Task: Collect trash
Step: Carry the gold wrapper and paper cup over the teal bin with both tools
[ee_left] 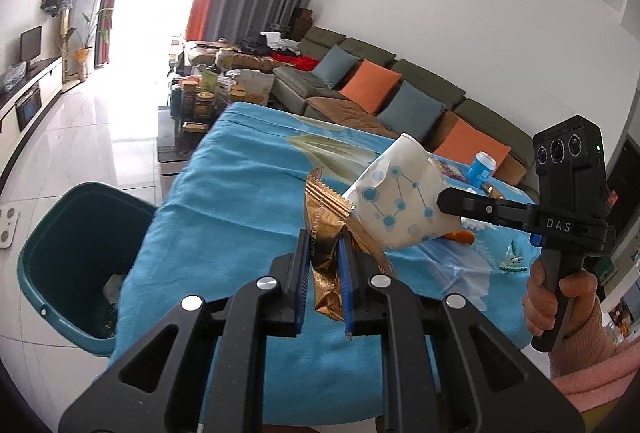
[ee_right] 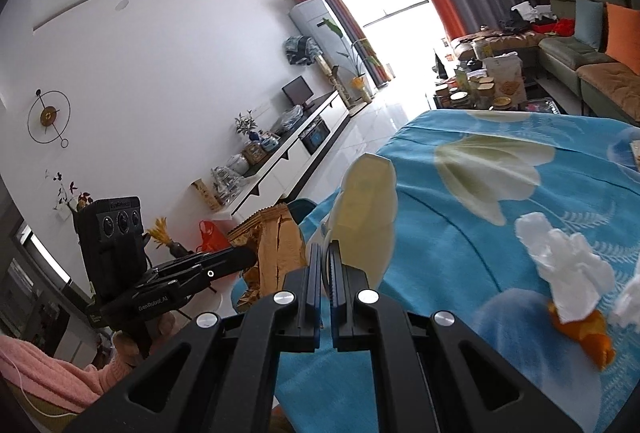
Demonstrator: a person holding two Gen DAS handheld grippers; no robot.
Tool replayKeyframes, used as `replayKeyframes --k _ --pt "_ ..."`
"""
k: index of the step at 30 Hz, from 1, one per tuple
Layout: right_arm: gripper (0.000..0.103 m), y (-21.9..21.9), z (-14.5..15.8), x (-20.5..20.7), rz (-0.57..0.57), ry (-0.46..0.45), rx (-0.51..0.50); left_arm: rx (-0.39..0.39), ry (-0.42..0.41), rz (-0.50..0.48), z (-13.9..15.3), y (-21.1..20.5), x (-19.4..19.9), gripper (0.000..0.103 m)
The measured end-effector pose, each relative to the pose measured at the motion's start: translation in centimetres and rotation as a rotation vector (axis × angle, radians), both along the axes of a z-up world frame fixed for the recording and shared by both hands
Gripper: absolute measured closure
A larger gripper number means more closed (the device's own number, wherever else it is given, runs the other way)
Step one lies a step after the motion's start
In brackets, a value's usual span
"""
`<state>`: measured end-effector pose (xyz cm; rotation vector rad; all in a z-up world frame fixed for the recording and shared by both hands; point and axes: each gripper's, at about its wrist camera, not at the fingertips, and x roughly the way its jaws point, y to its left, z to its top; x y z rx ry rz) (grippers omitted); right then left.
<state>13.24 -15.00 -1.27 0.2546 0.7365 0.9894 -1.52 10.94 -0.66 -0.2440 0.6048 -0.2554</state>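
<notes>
My left gripper (ee_left: 325, 245) is shut on a crumpled gold snack wrapper (ee_left: 328, 229) and holds it above the blue tablecloth (ee_left: 240, 193). My right gripper (ee_right: 325, 253) is shut on a white wrapper with blue dots (ee_left: 400, 201), seen pale and edge-on in the right wrist view (ee_right: 368, 209). Both wrappers hang close together near the table's left side. The right gripper (ee_left: 442, 199) shows in the left wrist view, the left gripper (ee_right: 250, 255) with the gold wrapper (ee_right: 276, 245) in the right wrist view. A teal trash bin (ee_left: 76, 257) stands on the floor left of the table, with some trash inside.
Crumpled white tissue (ee_right: 564, 265) and orange peel (ee_right: 584, 333) lie on the tablecloth (ee_right: 500, 253). A blue can (ee_left: 482, 166) stands at the far table edge. A sofa (ee_left: 400, 89) and a cluttered coffee table (ee_left: 208, 93) lie beyond.
</notes>
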Motion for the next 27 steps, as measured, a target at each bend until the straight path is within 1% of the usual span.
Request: replayKeyframes --k 14,27 --pt "0.100 4.1 0.1 0.5 0.079 0.009 -0.008 -0.014 -0.001 0.118 0.0 4.5 -1.5 0.089" --pt "0.100 8.3 0.2 0.6 0.153 0.008 -0.019 0.003 0.000 0.227 0.1 8.7 -2.6 0.089"
